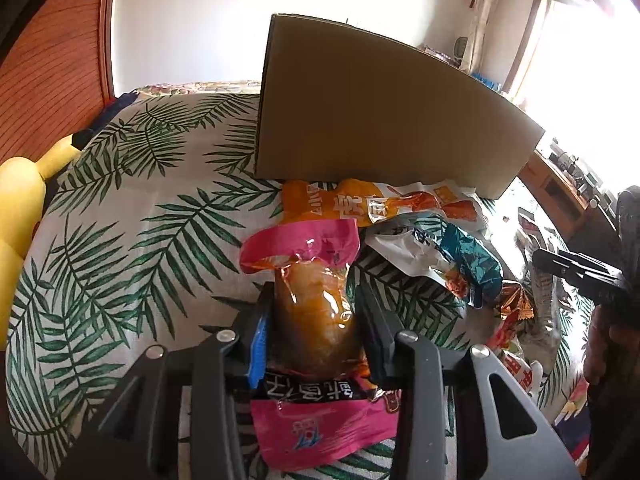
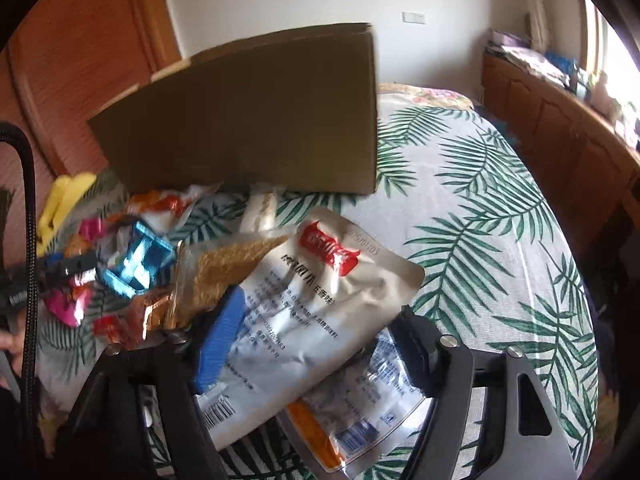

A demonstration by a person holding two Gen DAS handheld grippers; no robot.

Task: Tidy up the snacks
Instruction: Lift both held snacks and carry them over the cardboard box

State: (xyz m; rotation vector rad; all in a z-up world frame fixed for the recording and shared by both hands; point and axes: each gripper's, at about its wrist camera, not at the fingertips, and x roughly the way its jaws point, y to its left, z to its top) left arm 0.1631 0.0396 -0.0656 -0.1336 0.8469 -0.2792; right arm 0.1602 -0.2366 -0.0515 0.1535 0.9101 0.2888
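Left tongs pinched across the bulging middle of a pink-edged clear vacuum pouch of brown meat: slick, soft, fairly hefty, best held mid-body. Right tongs spread around a flat, crinkly white foil snack packet, contact unclear; likely light, prone to sliding.

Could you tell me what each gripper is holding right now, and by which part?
The left gripper clamps the pink snack pouch across its clear middle. The right gripper straddles the white pouch near its lower half; whether it grips cannot be told.

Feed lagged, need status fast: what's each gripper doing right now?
Left gripper: closed on the pink snack packet.
Right gripper: its fingers sit either side of the white snack pouch; firm grip cannot be told.
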